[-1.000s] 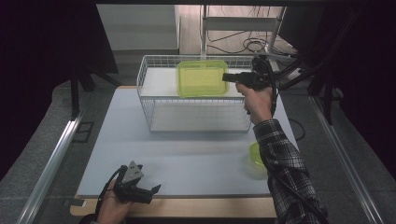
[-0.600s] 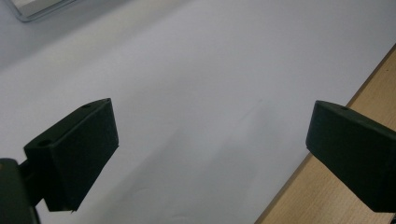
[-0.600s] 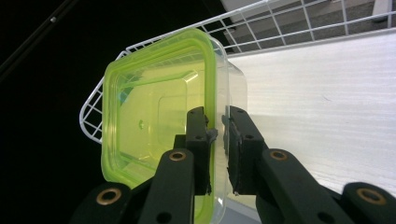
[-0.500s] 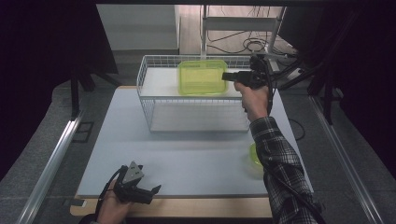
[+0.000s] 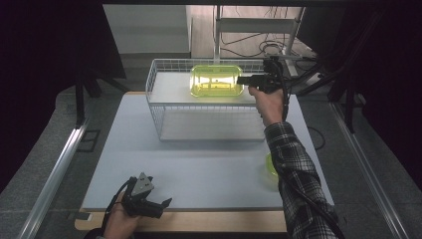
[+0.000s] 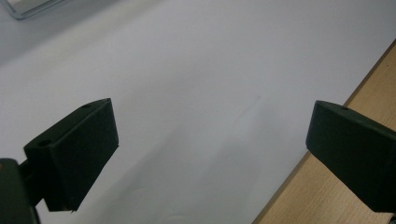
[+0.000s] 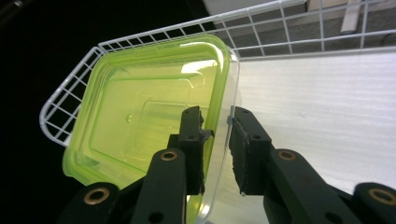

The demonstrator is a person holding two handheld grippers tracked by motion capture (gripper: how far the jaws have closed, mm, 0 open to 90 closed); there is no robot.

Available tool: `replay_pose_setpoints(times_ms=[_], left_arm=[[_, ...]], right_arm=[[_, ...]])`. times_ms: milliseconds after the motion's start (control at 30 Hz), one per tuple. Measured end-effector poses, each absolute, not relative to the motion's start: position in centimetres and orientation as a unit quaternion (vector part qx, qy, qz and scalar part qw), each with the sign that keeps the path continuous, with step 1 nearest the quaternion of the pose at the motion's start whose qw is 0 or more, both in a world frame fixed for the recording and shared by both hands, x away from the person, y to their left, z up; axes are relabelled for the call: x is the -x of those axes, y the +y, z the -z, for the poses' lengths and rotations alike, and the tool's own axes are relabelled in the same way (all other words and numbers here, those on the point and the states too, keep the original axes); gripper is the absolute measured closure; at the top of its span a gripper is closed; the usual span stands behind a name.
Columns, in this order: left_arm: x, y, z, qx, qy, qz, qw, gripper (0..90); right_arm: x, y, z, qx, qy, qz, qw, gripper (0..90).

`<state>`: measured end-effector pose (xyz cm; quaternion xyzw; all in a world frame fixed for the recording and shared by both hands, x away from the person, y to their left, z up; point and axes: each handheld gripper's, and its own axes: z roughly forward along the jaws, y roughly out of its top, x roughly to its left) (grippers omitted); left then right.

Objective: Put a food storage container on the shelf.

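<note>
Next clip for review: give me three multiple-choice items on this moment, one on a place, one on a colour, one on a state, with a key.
1. Where is the container?
A. inside the wire basket
B. on the wooden table edge
C. on the floor

2. What colour is the container?
A. red
B. translucent yellow-green
C. black

3. How do the left gripper jaws stand?
A. shut on a lid
B. shut on nothing
C. wide apart with nothing between them

Key:
1 A, the high view shows it within the basket's wire walls.
2 B, both the high view and the right gripper view show a yellow-green tint.
3 C, the left gripper view shows bare white table between the jaws.
</note>
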<state>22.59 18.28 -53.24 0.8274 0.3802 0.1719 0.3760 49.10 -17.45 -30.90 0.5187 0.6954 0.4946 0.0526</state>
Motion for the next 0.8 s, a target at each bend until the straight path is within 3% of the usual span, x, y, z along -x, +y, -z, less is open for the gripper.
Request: replay_pose_setpoints(times_ms=[167, 533, 633, 800], left_arm=[[-22.6, 18.3, 53.3, -0.828, 0.379, -0.171, 0.374, 2.2], [-22.6, 18.2, 53.3, -0.830, 0.380, -0.169, 0.373, 2.2], [-22.6, 18.2, 53.3, -0.831, 0.379, -0.169, 0.371, 2.2], [-22.6, 18.2, 53.3, -0.831, 0.379, -0.170, 0.371, 2.2]], right_arm=[[-49.3, -17.0, 30.8, -0.514, 0.708, -0.478, 0.079, 71.5], [-49.8, -16.7, 31.2, -0.509, 0.716, -0.471, 0.079, 63.2], [-49.7, -16.4, 31.1, -0.503, 0.724, -0.461, 0.105, 61.1], [-49.5, -16.4, 30.9, -0.499, 0.725, -0.462, 0.108, 56.0]])
